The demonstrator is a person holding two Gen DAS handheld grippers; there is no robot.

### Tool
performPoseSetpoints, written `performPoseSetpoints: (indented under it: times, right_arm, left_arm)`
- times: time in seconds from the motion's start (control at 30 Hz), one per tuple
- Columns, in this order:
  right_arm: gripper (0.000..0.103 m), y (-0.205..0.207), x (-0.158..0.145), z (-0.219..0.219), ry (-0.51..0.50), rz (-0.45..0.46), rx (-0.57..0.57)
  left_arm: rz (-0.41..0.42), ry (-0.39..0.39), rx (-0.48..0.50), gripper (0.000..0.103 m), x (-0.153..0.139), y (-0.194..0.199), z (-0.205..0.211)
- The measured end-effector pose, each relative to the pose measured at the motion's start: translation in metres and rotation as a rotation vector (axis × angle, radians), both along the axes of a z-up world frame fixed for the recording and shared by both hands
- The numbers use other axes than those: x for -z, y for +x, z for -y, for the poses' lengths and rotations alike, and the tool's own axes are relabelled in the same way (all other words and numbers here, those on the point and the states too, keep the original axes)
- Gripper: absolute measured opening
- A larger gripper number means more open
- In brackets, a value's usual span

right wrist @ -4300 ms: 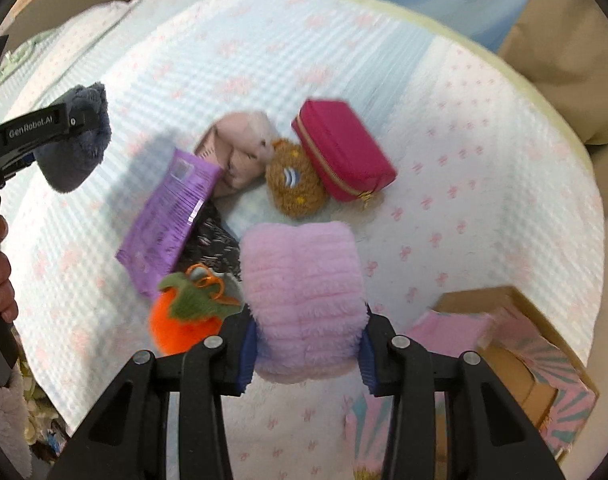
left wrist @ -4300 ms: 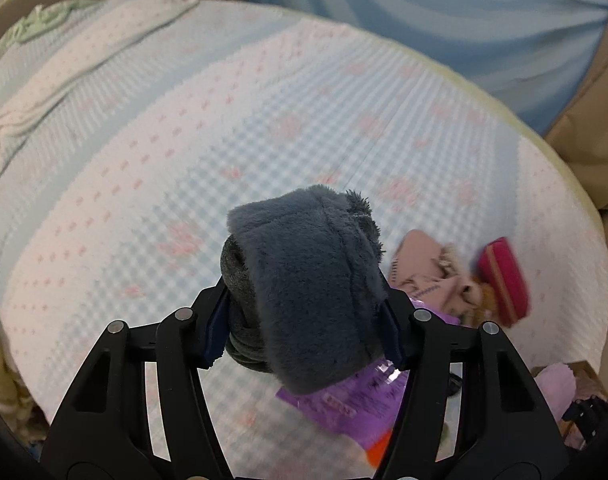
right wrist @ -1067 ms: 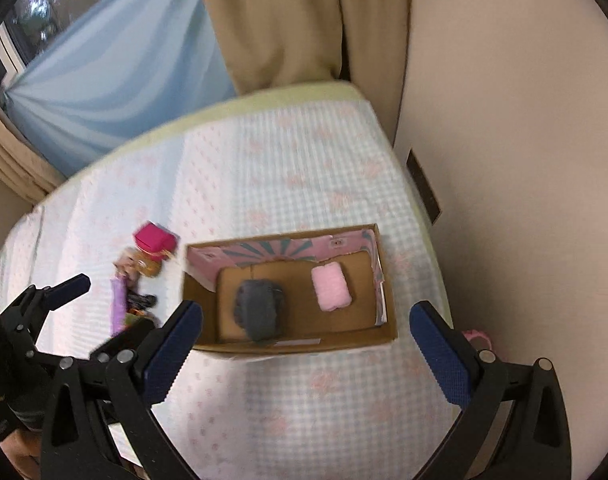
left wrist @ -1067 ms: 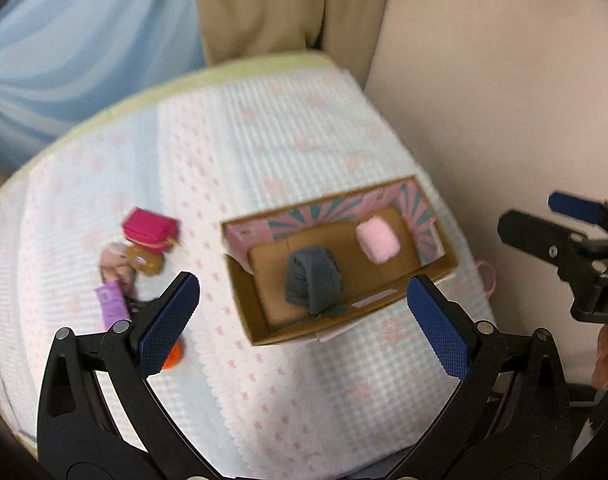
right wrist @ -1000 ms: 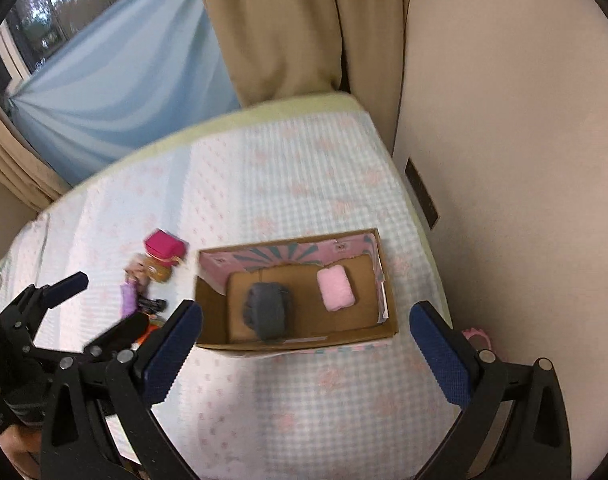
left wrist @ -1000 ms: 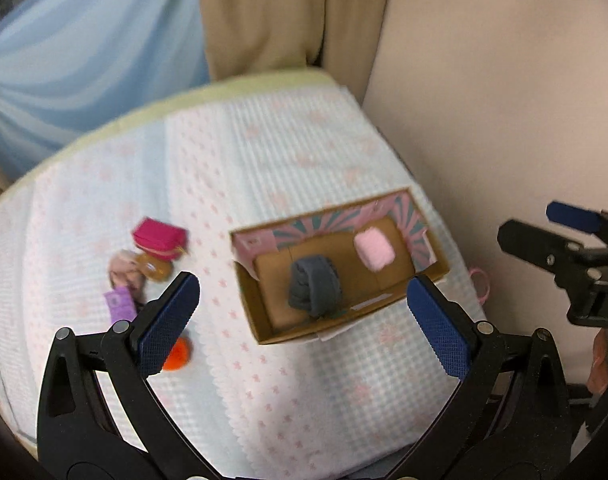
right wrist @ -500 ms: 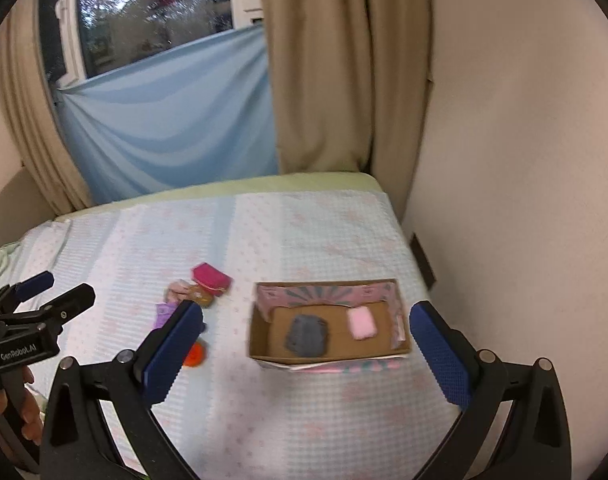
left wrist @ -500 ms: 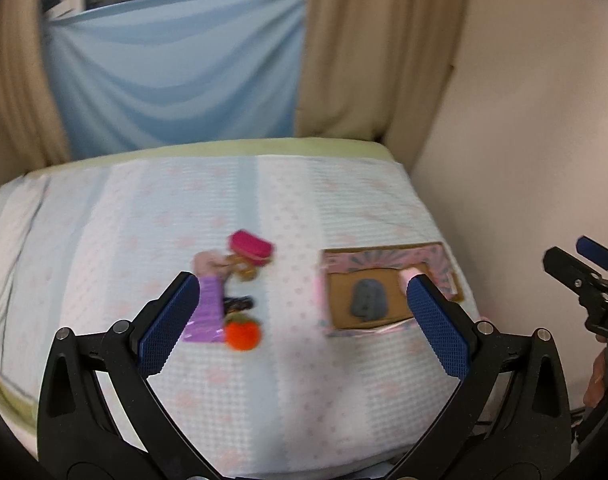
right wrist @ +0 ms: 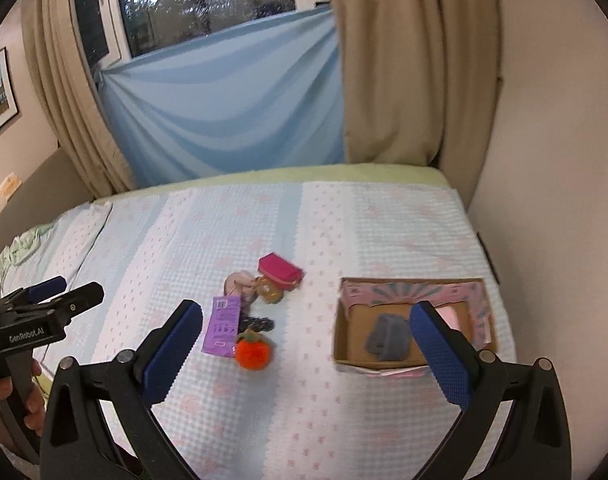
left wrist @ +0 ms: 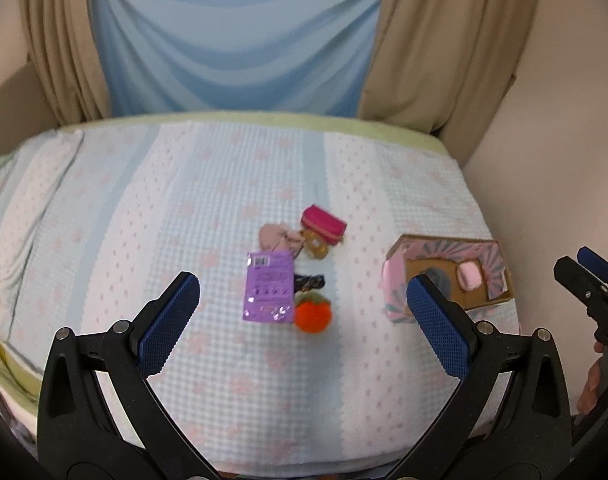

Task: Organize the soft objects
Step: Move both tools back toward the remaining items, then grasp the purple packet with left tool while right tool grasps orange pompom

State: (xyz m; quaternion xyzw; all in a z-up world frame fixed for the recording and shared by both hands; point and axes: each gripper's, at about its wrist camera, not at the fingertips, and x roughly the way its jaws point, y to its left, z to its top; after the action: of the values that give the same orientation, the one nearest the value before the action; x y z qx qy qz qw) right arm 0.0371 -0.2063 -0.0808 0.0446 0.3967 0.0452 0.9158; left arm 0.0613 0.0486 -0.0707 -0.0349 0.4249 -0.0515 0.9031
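Note:
A cardboard box point(right wrist: 344, 332) with a pink patterned lining stands at the right of the bed and holds a grey plush roll point(right wrist: 388, 338) and a pink plush roll point(left wrist: 469, 276). The box also shows in the left wrist view point(left wrist: 500, 280). A small heap lies mid-bed: an orange plush fruit point(left wrist: 313, 315), a purple packet point(left wrist: 269, 286), a magenta pouch point(left wrist: 324, 224), a beige plush point(left wrist: 278, 237), a brown plush point(right wrist: 270, 291). My left gripper point(left wrist: 302, 316) and my right gripper point(right wrist: 306, 346) are both open and empty, held high above the bed.
The bed point(left wrist: 144, 208) has a pale blue and white quilt with pink dots. A beige wall point(right wrist: 544, 160) runs along its right side. Curtains and a blue drape point(right wrist: 232, 120) hang behind it. A crumpled green cloth point(right wrist: 20, 248) lies at the far left.
Both grippers let go of their plush rolls, which now lie in the box. Both have pulled back and up, so the whole bed shows and the view has swung toward the heap.

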Motion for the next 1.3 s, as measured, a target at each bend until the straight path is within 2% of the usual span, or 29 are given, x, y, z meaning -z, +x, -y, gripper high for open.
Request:
performPoseSetpoints:
  times: [0.1,0.23,0.3,0.43,0.5,0.6,0.77,0.97,1.13,1.23,1.3]
  right_arm:
    - [0.103,0.015,0.026,-0.022,-0.004,-0.038,-0.021]
    - [0.103,0.035,0.073,-0.042,0.044,-0.104,-0.039]
    - [0.103,0.041,0.093,-0.052,0.054,-0.122,-0.05]
    - [0.103,0.054,0.155,-0.073,0.074,-0.184,-0.089]
    - [0.103,0.057,0.178,-0.081,0.079,-0.201,-0.108]
    - [0.103,0.064,0.222,-0.093,0.074,-0.222,-0.144]
    - [0.103,0.077,0.28,-0.107,0.07,-0.249,-0.205]
    - [0.103,0.096,0.327,-0.123,0.062,-0.26,-0.288]
    - [0.092,0.116,0.353,-0.129,0.093,-0.276,-0.315]
    - [0.077,0.124,0.365,-0.134,0.107,-0.299,-0.334]
    - [0.065,0.127,0.371,-0.139,0.103,-0.309,-0.355]
  left_arm:
    - [-0.05,-0.015,0.01,0.103,0.027,0.018,-0.022]
    - [-0.124,-0.037,0.042,0.103,0.073,0.048,-0.045]
    - [-0.155,-0.052,0.055,0.103,0.102,0.067,-0.053]
    - [-0.218,-0.094,0.096,0.103,0.162,0.101,-0.063]
    - [-0.248,-0.109,0.117,0.103,0.189,0.112,-0.063]
    - [-0.32,-0.132,0.154,0.103,0.246,0.131,-0.061]
    - [-0.403,-0.139,0.17,0.103,0.317,0.154,-0.058]
    - [-0.463,-0.18,0.187,0.103,0.365,0.177,-0.051]
    - [-0.496,-0.17,0.19,0.103,0.393,0.188,-0.043]
    - [-0.516,-0.125,0.204,0.103,0.41,0.189,-0.035]
    - [-0.498,-0.093,0.221,0.102,0.414,0.186,-0.031]
